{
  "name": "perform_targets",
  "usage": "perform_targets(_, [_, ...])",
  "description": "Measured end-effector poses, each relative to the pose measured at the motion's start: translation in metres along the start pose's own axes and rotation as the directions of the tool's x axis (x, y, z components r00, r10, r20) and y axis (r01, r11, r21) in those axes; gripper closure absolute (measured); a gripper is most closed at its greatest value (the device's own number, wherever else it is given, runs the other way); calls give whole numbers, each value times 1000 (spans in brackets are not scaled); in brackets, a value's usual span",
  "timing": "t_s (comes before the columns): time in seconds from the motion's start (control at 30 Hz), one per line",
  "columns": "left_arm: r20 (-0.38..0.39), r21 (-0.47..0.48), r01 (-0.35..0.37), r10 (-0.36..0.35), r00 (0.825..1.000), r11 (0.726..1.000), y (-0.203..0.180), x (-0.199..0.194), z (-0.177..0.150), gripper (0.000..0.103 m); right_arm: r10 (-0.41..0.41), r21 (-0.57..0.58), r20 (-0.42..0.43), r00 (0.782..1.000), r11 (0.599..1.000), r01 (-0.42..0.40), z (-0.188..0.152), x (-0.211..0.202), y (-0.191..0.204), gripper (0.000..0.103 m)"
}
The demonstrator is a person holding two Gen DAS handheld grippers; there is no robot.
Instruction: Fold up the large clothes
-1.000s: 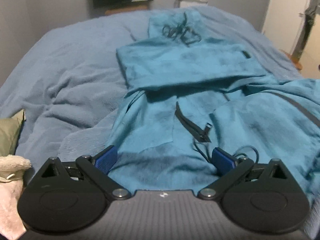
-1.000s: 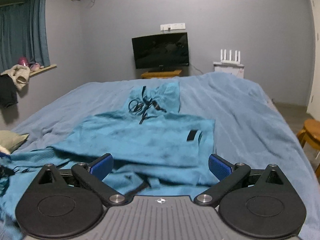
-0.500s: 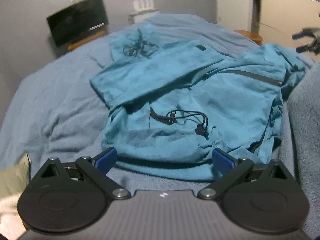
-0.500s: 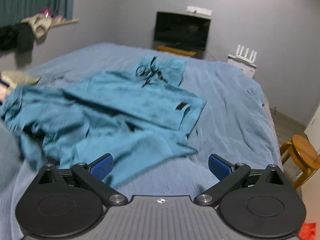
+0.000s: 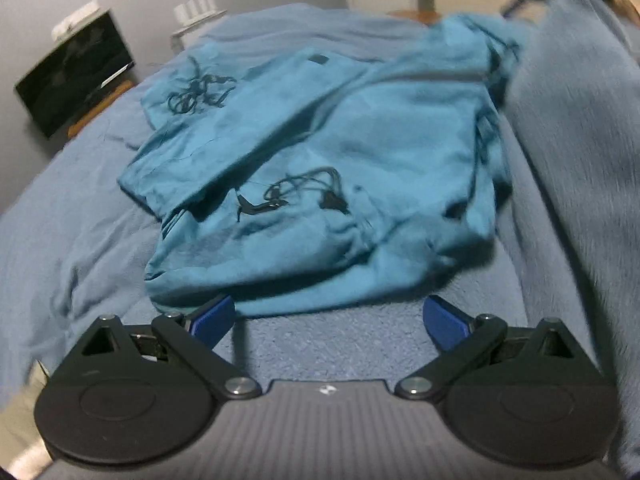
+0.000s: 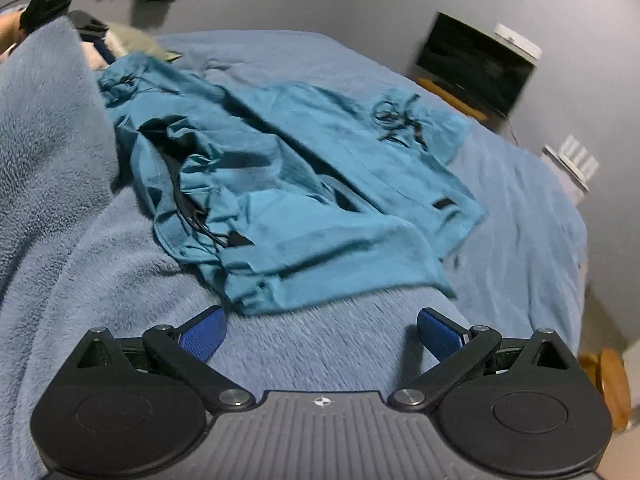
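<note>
We see both tools empty, blue pads spread wide: our left gripper hovers at the near hem of the teal jacket, our right gripper just short of its near edge. The jacket lies partly folded and rumpled on the blue blanket, black drawcords on top

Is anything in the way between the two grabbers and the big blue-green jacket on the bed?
Nothing visible. Only bare blanket lies between the open left gripper and the jacket, and the same in front of the open right gripper.
</note>
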State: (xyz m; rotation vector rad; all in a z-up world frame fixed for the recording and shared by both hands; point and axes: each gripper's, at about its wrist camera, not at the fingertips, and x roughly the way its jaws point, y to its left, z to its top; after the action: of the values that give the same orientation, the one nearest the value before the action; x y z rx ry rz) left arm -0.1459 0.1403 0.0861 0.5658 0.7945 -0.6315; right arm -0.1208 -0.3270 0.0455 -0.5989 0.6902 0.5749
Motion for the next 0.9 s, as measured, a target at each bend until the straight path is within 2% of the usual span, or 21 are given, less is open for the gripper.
perform_targets(0.23, [90,74,-93,87,992,993,-10,7,9,1,18,-144,46,999,990,-11,13,20,9,1])
perform_targets(0.3, [99,92,-101,92,991,991,-9,12,14,3,28,-170,55,998,985,-18,15,25,9,1])
perform_targets(0.37, [104,100,-78,68,992,992,-6,16,17,17,40,-189,76,996,982,-25,17,28,10,9])
perform_targets(0.43, [96,88,-44,35,995,995,0,23,21,38,63,-191,95,993,981,-44,19,32,8,16])
perform_targets(0.47, [102,80,-40,32,994,996,2,24,23,42,70,-177,102,992,983,-51,20,34,7,21])
perform_targets(0.5, [113,69,-42,34,993,997,5,25,25,53,79,-162,107,991,985,-61,21,36,5,27])
perform_targets(0.53, [126,52,-52,45,991,997,9,25,27,57,90,-141,118,989,987,-73,22,37,1,38])
perform_targets(0.63, [194,-38,-74,80,978,997,27,23,35,63,87,-45,182,979,996,-80,28,34,-15,50])
perform_targets(0.77, [279,-154,-98,138,950,983,58,23,55,66,55,133,303,951,986,-100,42,30,-47,59])
perform_targets(0.9, [315,-267,-167,250,915,949,89,37,83,68,-25,299,367,930,950,-92,69,45,-81,65])
